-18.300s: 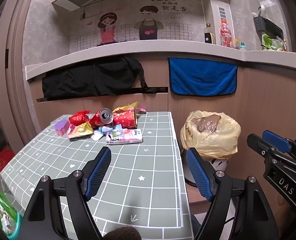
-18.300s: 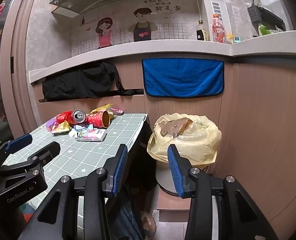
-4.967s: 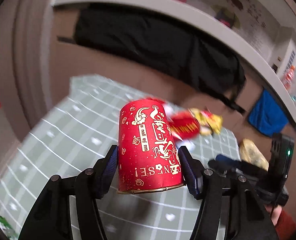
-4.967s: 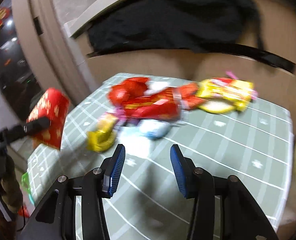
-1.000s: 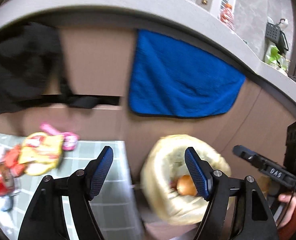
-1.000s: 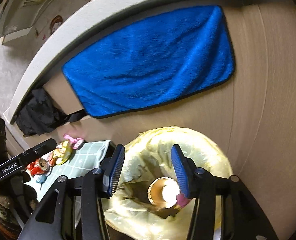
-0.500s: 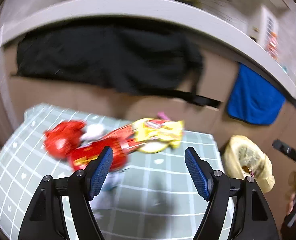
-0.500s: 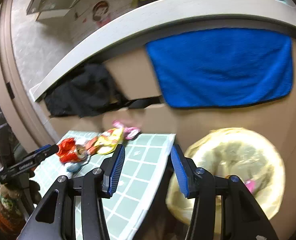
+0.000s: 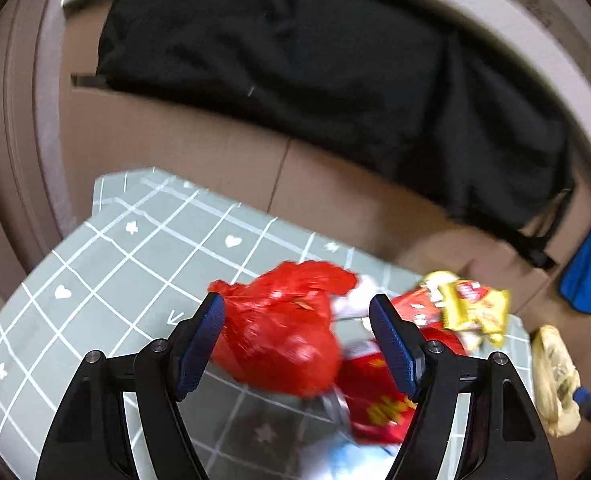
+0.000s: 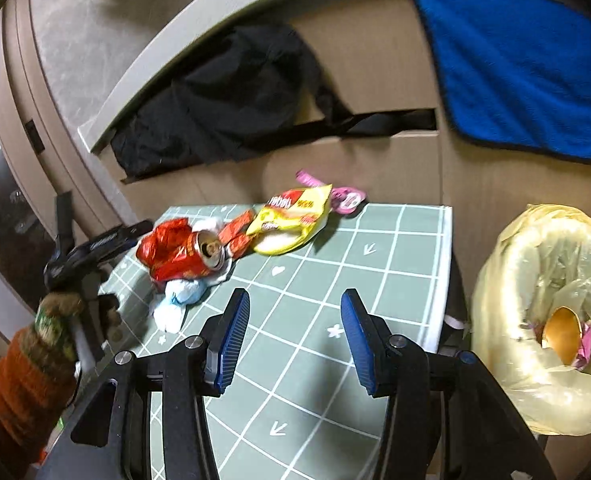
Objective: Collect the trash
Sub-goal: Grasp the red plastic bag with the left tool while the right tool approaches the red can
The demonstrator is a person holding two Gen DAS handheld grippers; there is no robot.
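A pile of trash lies on the green checked table (image 9: pixel 143 264). In the left wrist view my open left gripper (image 9: pixel 297 342) straddles a crumpled red plastic bag (image 9: pixel 279 336), its fingers not closed on it. Behind it lie a red can (image 9: pixel 375 400) and a yellow snack packet (image 9: pixel 473 312). In the right wrist view my right gripper (image 10: pixel 293 338) is open and empty over the table (image 10: pixel 375 280), apart from the pile: red bag (image 10: pixel 163 240), can (image 10: pixel 199 254), yellow packet (image 10: pixel 291 216), pink wrapper (image 10: pixel 345 196), white-blue wrapper (image 10: pixel 179 300). The left gripper (image 10: pixel 107 240) shows beside the pile.
A bin lined with a yellow bag (image 10: pixel 543 320) stands right of the table; a gold-lined cup (image 10: pixel 561 334) lies inside. It also shows in the left wrist view (image 9: pixel 553 380). A black bag (image 10: pixel 231 96) and a blue towel (image 10: pixel 523 68) hang on the counter wall behind.
My left gripper has moved from over the bin back to the table and down onto the red bag. My right gripper has swung from the bin toward the table. The red cup now lies in the bin.
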